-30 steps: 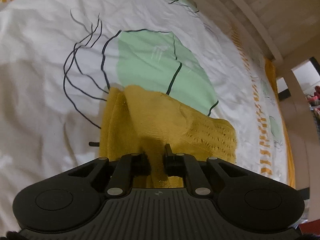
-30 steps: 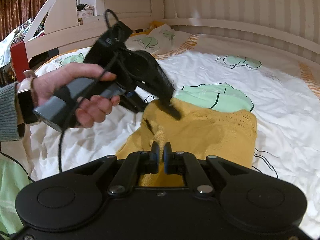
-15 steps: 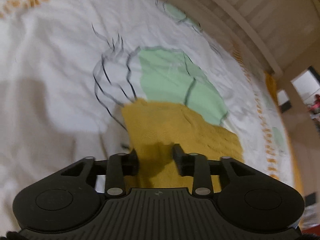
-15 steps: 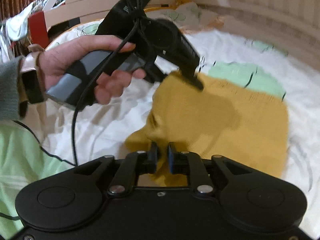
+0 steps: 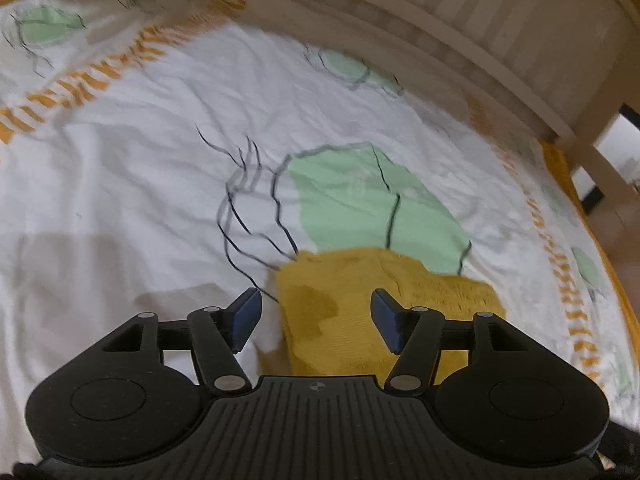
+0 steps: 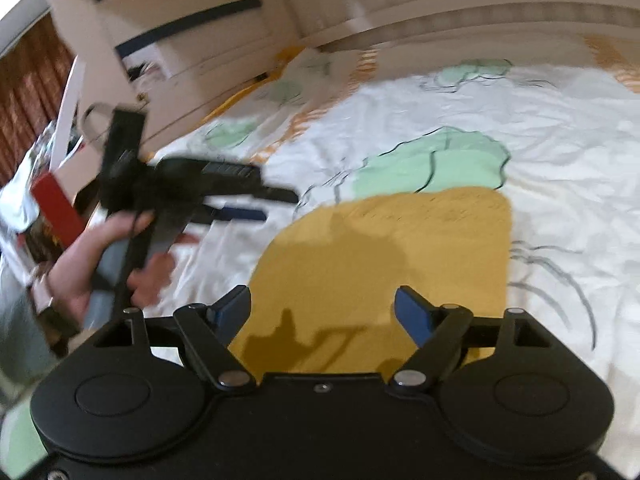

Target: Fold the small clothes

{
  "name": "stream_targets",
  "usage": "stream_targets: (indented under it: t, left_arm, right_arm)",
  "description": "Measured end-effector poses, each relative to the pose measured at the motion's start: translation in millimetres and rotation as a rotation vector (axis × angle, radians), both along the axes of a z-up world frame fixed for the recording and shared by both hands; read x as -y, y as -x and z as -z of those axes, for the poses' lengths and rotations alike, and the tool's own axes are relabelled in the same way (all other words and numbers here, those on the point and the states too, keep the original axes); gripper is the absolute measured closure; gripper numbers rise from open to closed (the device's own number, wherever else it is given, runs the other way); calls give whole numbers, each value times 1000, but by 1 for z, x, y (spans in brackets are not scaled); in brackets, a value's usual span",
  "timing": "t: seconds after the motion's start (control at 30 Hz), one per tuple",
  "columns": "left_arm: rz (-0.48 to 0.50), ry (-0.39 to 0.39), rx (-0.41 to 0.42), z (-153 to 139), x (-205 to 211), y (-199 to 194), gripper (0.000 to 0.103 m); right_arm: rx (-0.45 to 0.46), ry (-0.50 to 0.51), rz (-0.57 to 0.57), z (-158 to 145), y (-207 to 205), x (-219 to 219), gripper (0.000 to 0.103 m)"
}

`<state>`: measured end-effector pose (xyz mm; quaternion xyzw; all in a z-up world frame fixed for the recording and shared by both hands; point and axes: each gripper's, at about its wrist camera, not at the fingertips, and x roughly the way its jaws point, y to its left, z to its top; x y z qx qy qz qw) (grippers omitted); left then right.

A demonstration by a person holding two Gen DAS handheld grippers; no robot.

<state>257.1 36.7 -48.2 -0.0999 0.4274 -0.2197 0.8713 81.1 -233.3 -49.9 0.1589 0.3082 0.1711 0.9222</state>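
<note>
A mustard-yellow knitted garment (image 5: 360, 304) lies folded flat on the white bed sheet (image 5: 120, 200). My left gripper (image 5: 316, 320) is open and empty, raised a little above the garment's near edge. In the right wrist view the same garment (image 6: 392, 264) lies flat as a rounded rectangle. My right gripper (image 6: 322, 316) is open and empty above its near edge. The left gripper also shows in the right wrist view (image 6: 260, 204), held in a hand at the left, off the garment and blurred.
The sheet carries green leaf prints (image 5: 372, 208) and orange stripes (image 5: 80, 92). A pale wooden bed frame (image 5: 460, 40) runs along the far side. A wooden shelf unit (image 6: 180, 40) and clutter stand beyond the bed's left end.
Both grippers have let go of the yellow garment and opened wide. The garment now lies flat. The left gripper has pulled back and away to the left.
</note>
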Motion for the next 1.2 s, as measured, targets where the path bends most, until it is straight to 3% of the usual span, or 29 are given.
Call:
stream_targets:
  t: [0.13,0.27,0.43,0.53,0.73,0.8,0.87,0.93,1.2]
  left_arm:
    - [-24,-22,-3,14,0,0,44]
    - [-42,7,-28,17,-9,-4,44]
    - [-58,10,-21,14,-14,-4,41]
    - [-62,27,-36,14,-17,-3,41]
    - [-53,37,-89,12,-20,9,40]
    - [-51,65,-117,10,-22,17,40]
    - [-35,112,-142,9,-26,27,38]
    - [-30,150,-171,10,-31,39,35]
    - [18,172,-318,40,-26,77,33]
  right_arm:
    - [-12,-4,10,-1,-25,2,22]
    - [-27,38,-33,5,-51,-13,22]
    - [-83,210,11,27,-88,-17,24]
    - [-64,406,104,31,-96,-14,25]
    - [-71,427,135,20,-91,4,22]
    - [-70,359,129,15,-88,15,21]
    - [-88,235,131,13,-82,32,11]
    - [-115,149,147,14,-78,48,8]
    - [-225,-146,109,34,-72,86,8]
